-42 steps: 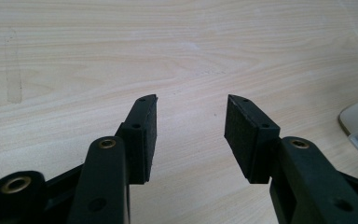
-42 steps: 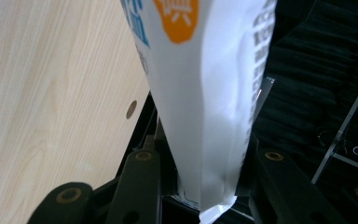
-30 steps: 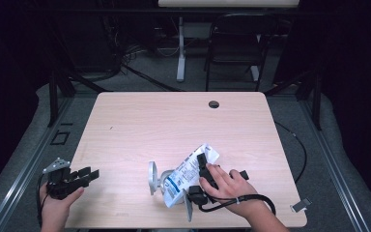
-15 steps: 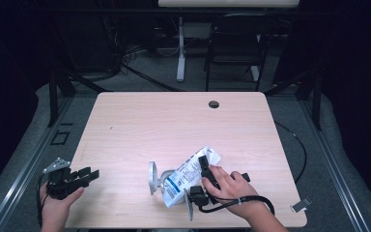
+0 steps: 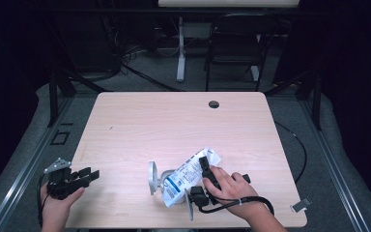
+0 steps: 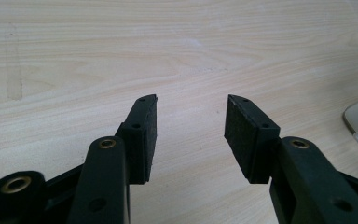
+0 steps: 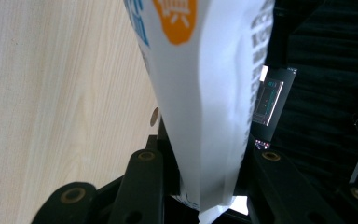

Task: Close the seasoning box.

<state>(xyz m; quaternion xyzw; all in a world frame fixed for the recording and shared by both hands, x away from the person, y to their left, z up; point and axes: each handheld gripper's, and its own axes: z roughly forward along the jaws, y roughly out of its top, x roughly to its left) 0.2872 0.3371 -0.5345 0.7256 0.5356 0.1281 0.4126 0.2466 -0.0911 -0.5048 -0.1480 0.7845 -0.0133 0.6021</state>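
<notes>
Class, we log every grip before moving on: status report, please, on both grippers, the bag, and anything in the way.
Right gripper shut on white printed bag, near table's front edge. Left gripper open, empty, at front left. Grey stand touches bag's left end.

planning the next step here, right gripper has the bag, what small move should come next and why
Probably lift the bag slightly off the table. The right gripper already has its fingers pressed on the bag's end, so the grip looks set, while the bag lies low beside a small stand. The left gripper is open over bare wood, free to help once the bag is raised.
</notes>
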